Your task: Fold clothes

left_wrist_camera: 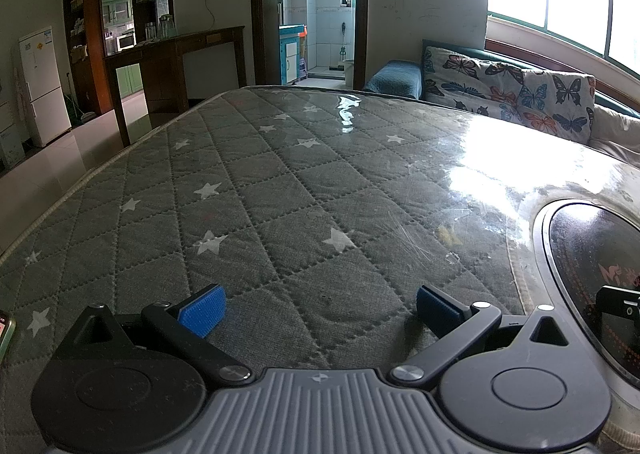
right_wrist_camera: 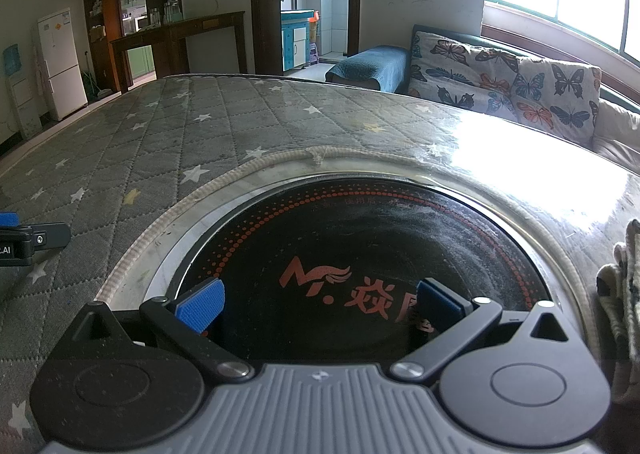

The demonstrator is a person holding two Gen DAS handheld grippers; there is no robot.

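My left gripper (left_wrist_camera: 318, 312) is open and empty, low over a grey quilted table cover with white stars (left_wrist_camera: 260, 189). My right gripper (right_wrist_camera: 320, 304) is open and empty over a round black glass cooktop (right_wrist_camera: 360, 238) set into the table. A pale patterned cloth (right_wrist_camera: 624, 294) lies at the right edge of the right wrist view, to the right of that gripper. No garment shows in the left wrist view. The left gripper's tip (right_wrist_camera: 36, 240) shows at the left edge of the right wrist view.
The cooktop (left_wrist_camera: 592, 254) is at the right in the left wrist view. A sofa with a butterfly cover (left_wrist_camera: 508, 87) runs behind the table under bright windows. A dark wooden counter (left_wrist_camera: 176, 53), a white fridge (left_wrist_camera: 42, 85) and a doorway (left_wrist_camera: 316, 9) stand beyond.
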